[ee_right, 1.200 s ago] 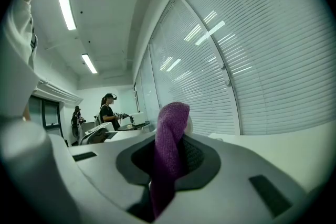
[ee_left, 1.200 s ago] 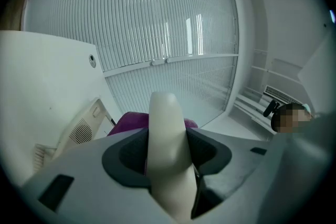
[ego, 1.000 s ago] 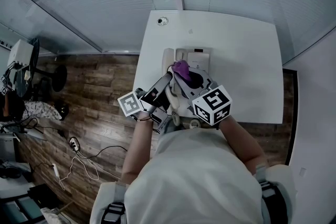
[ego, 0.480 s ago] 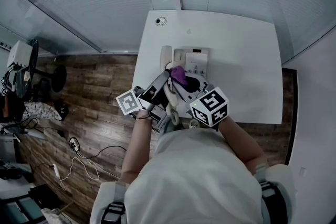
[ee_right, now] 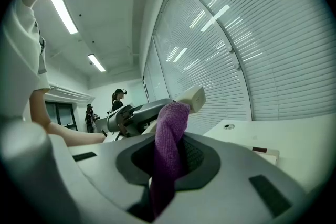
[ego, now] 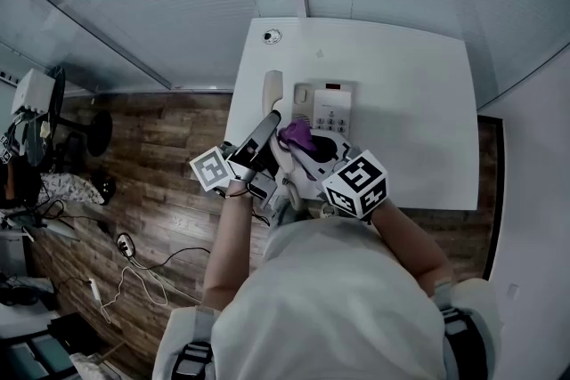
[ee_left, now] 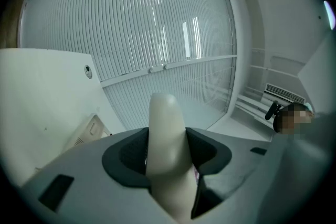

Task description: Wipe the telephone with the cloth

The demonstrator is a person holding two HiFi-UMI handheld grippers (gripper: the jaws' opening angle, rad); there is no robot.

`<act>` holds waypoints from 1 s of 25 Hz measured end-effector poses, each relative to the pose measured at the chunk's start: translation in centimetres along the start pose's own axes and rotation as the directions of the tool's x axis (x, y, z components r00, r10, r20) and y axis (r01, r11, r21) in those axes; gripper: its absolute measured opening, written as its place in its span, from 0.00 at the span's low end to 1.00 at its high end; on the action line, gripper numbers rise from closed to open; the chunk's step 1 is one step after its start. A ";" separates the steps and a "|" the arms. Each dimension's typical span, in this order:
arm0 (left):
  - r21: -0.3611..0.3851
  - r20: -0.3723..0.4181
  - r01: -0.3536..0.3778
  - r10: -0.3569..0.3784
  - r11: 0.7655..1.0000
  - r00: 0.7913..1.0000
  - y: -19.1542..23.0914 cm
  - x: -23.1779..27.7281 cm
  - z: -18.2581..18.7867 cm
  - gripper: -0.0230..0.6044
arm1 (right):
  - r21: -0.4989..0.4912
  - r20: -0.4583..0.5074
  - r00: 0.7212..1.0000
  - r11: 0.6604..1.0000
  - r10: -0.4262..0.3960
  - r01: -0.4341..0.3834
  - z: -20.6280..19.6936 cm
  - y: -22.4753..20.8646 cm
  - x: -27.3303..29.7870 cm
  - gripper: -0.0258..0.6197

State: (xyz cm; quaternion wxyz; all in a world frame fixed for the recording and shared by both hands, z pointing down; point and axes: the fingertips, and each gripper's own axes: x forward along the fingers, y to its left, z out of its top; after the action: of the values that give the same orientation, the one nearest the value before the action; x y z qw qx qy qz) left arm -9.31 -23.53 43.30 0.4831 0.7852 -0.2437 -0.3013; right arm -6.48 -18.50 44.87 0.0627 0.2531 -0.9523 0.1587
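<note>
Head view: the left tool (ego: 267,122) holds the cream handset (ego: 272,89) up and to the left of the telephone base (ego: 331,109), which sits on the white tabletop (ego: 419,102). This apparently frees it for wiping. The right tool (ego: 298,147) holds the purple cloth (ego: 296,135) close beside.

Left gripper view: the jaws stand wide, clamped on the handset's body.

Right gripper view: the jaws pinch the cloth, its free end standing up towards the handset's end.
</note>
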 end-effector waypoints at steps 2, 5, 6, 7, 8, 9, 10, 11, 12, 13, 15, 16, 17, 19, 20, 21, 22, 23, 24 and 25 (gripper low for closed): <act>0.007 0.008 -0.007 0.007 1.000 1.000 0.1 0.0 0.7 0.39 | -0.001 -0.001 1.000 1.000 0.008 -0.008 0.2 0.2 0.1 0.13; 0.011 0.025 -0.012 0.012 1.000 1.000 0.2 0.0 1.6 0.39 | -0.003 -0.006 1.000 1.000 0.020 -0.020 0.2 0.5 0.3 0.13; 0.012 0.030 -0.013 0.012 1.000 0.999 0.2 0.0 1.9 0.39 | -0.003 -0.007 1.000 1.000 0.024 -0.024 0.1 0.6 0.3 0.13; 0.014 0.034 -0.013 0.013 1.000 0.999 0.2 0.0 2.1 0.39 | -0.003 -0.008 1.000 1.000 0.028 -0.028 0.0 0.6 0.3 0.13; 0.016 0.037 -0.014 0.014 1.000 0.999 0.2 0.0 2.3 0.39 | -0.002 -0.010 0.999 1.000 0.031 -0.031 0.0 0.7 0.3 0.13; 0.019 0.040 -0.015 0.014 1.000 0.999 0.3 0.0 2.4 0.39 | -0.002 -0.012 0.999 0.999 0.033 -0.033 -0.1 0.8 0.3 0.13; 0.022 0.044 -0.016 0.015 1.000 0.999 0.3 0.0 2.6 0.39 | -0.002 -0.014 0.999 0.999 0.035 -0.035 -0.2 0.9 0.3 0.13; 0.025 0.048 -0.016 0.015 1.000 0.999 0.3 0.1 2.8 0.39 | -0.002 -0.016 0.999 0.999 0.038 -0.038 -0.3 0.9 0.3 0.13; 0.026 0.053 -0.016 0.015 1.000 0.998 0.3 0.1 3.1 0.39 | -0.002 -0.019 0.999 0.999 0.040 -0.040 -0.4 1.0 0.3 0.13; 0.027 0.058 -0.016 0.015 0.999 0.998 0.3 0.1 3.3 0.39 | -0.002 -0.021 0.999 0.999 0.042 -0.042 -0.5 1.1 0.4 0.13; 0.029 0.067 -0.018 0.016 0.999 0.998 0.4 0.0 3.7 0.39 | -0.002 -0.025 0.999 0.999 0.047 -0.047 -0.6 1.3 0.4 0.13; 0.029 0.070 -0.020 0.017 0.999 0.997 0.4 0.0 3.9 0.39 | -0.003 -0.028 0.998 0.999 0.049 -0.049 -0.7 1.3 0.5 0.13; 0.030 0.073 -0.021 0.019 0.999 0.997 0.5 0.0 4.1 0.39 | -0.003 -0.030 0.998 0.999 0.051 -0.052 -0.8 1.4 0.5 0.13; 0.035 0.077 -0.022 0.019 0.999 0.997 0.5 0.1 4.3 0.39 | -0.003 -0.034 0.998 0.998 0.055 -0.055 -1.0 1.5 0.4 0.13; 0.037 0.079 -0.023 0.020 0.999 0.997 0.5 0.1 4.4 0.39 | -0.004 -0.036 0.998 0.998 0.056 -0.056 -1.0 1.5 0.4 0.13; 0.037 0.081 -0.024 0.021 0.999 0.997 0.5 0.1 4.5 0.39 | -0.005 -0.038 0.998 0.998 0.057 -0.057 -1.1 1.6 0.4 0.13; 0.036 0.083 -0.025 0.022 0.999 0.996 0.6 0.2 4.6 0.39 | -0.006 -0.041 0.998 0.998 0.057 -0.057 -1.2 1.6 0.3 0.13; 0.036 0.086 -0.027 0.023 0.999 0.996 0.6 0.2 4.7 0.39 | -0.005 -0.042 0.997 0.998 0.058 -0.058 -1.3 1.6 0.3 0.13; 0.036 0.089 -0.028 0.025 0.999 0.996 0.7 0.3 4.8 0.39 | -0.004 -0.044 0.997 0.998 0.058 -0.058 -1.4 1.6 0.3 0.13; 0.036 0.092 -0.030 0.026 0.999 0.995 0.8 0.3 4.9 0.39 | -0.003 -0.045 0.997 0.998 0.058 -0.058 -1.4 1.6 0.3 0.13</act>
State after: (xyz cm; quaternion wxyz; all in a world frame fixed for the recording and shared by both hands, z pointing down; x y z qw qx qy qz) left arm -12.65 -27.09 42.19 0.4607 0.7760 -0.2823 -0.3255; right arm -7.46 -16.88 45.86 0.0801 0.2215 -0.9579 0.1643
